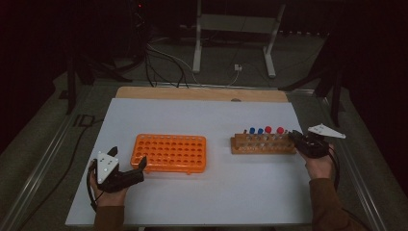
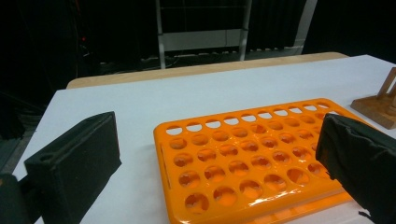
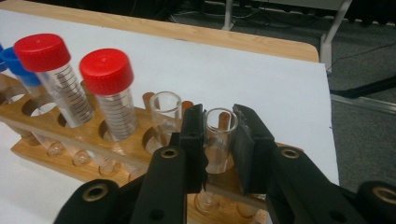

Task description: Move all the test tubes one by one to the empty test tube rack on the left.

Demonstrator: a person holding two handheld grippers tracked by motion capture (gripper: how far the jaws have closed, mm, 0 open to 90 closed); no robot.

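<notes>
White tabletop (image 1: 202, 202), dark surroundings. Right gripper (image 3: 219, 135) clamped on uncapped glass tube (image 3: 218, 140), not yet lifted from wooden rack (image 3: 135, 149). Left gripper (image 2: 219, 154) wide open, empty, beside vacant orange rack (image 2: 243, 158).

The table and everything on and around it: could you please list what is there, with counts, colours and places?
Table: one, white top, wooden far edge.
Orange rack: one, holes empty, left of centre.
Wooden rack: one, brown, right side.
Red-capped tubes: two, standing in the wooden rack.
Blue-capped tubes: two, left of the red ones.
Uncapped tubes: two, clear, at the rack's right end.
White stand: one, on the floor beyond.
Left gripper: black, open, beside the orange rack.
Right gripper: black, shut on the end uncapped tube.
</notes>
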